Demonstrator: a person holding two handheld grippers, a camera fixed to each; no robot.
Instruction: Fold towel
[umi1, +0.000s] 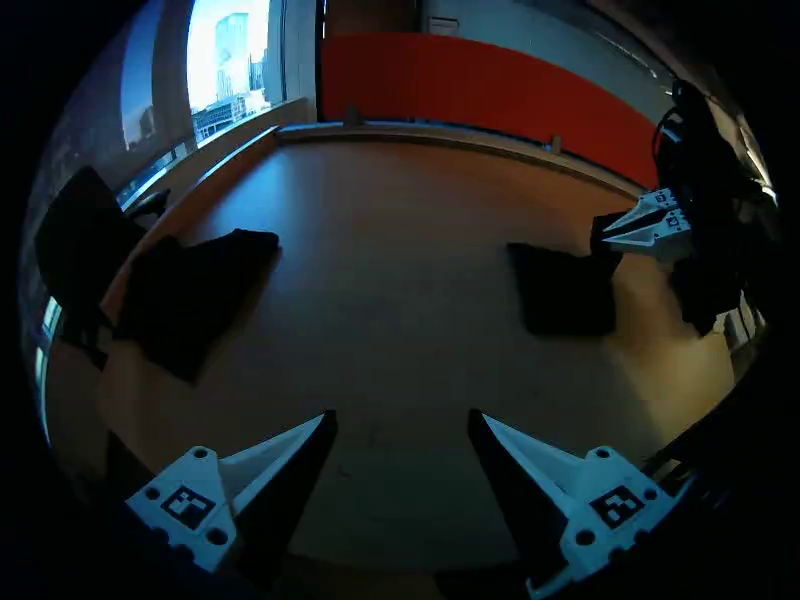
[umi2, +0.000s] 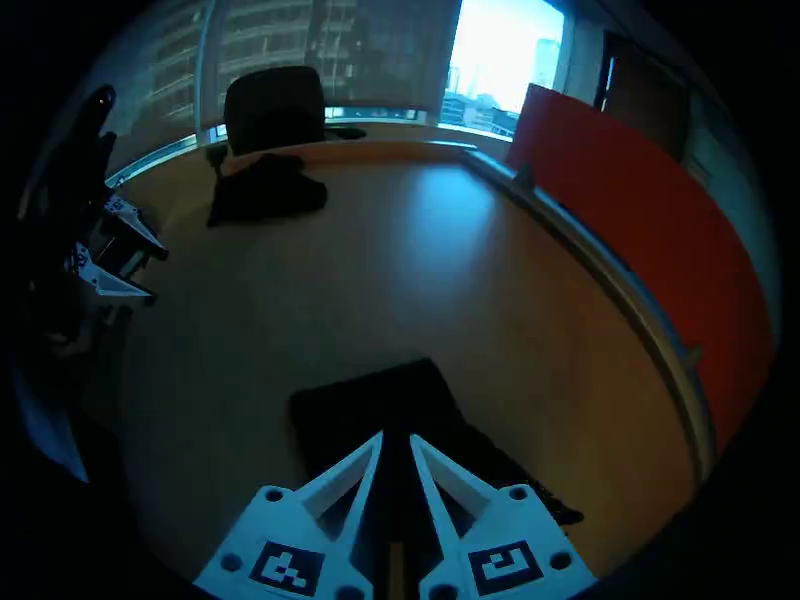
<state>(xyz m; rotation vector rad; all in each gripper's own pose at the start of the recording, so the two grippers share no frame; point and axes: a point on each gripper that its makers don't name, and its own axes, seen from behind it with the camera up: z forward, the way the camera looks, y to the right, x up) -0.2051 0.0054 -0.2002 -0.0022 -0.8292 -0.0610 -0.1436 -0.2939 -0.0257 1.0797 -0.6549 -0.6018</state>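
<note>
Your right gripper (umi2: 395, 452) tilts down over the folded towel (umi2: 400, 395), fingers narrowed nearly together; whether they pinch it is unclear. Your left gripper (umi1: 400, 425) hovers well apart from the towel, fingers wide. Bare table (umi1: 400, 260) lies between them. Beyond the towel, a crumpled dark cloth (umi2: 265, 190) lies near the table's far edge.

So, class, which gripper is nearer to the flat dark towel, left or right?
Right. The right gripper sits at the near edge of the flat dark towel. The left gripper hangs well back, with bare table between it and the towel.
</note>
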